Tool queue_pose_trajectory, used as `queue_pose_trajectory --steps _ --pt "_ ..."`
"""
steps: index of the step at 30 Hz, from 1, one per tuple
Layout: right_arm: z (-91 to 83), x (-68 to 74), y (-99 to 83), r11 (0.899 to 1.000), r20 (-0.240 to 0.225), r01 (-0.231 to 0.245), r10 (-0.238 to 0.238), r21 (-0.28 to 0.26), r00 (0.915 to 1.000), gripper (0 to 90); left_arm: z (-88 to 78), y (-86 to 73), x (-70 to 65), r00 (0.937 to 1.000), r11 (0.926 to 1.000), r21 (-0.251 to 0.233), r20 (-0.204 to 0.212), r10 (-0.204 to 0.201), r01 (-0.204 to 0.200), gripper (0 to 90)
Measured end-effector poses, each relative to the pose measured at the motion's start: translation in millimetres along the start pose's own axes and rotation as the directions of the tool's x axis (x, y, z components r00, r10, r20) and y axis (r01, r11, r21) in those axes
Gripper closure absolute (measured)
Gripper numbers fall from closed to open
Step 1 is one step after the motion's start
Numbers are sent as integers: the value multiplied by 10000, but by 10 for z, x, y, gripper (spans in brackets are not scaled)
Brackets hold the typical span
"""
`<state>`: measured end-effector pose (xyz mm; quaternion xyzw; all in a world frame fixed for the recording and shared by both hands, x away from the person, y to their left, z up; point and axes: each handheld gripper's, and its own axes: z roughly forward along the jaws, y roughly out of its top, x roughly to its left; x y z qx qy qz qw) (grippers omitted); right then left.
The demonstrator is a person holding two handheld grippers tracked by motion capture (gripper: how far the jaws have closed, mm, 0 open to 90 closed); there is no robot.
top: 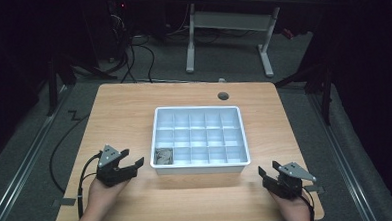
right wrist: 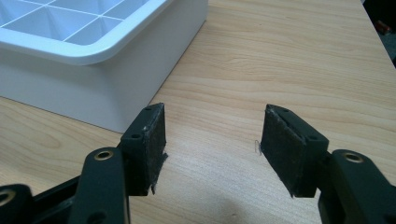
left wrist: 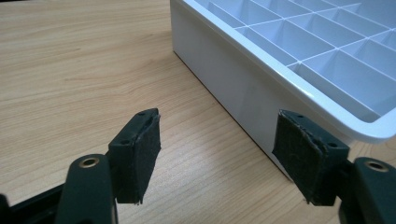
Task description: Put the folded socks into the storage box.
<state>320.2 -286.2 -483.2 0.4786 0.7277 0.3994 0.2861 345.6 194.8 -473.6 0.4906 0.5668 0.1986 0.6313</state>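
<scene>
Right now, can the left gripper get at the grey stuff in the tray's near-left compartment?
Probably yes: the left gripper is open beside the white tray, and the grey contents lie uncovered just past the near wall.

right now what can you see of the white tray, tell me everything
The white tray looks like glossy moulded plastic: rectangular, rounded rim, thin walls dividing it into a grid of compartments. It sits flat, mid-table, on the wooden table. The near-left compartment holds a small grey pile; the others look empty. Neither gripper touches it.
</scene>
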Motion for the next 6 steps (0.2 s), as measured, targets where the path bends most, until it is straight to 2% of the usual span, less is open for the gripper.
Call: queue_pose_trajectory --steps 3,6 --pt "-4 10 4 10000 -44 45 -45 -50 10000 394 -13 16 -14 9999 9999 -104 72 -76 76 319" --pt "-12 -1 12 9998 -76 86 -88 -163 9999 391 -30 8 -34 9998 9999 -126 180 117 -115 311"
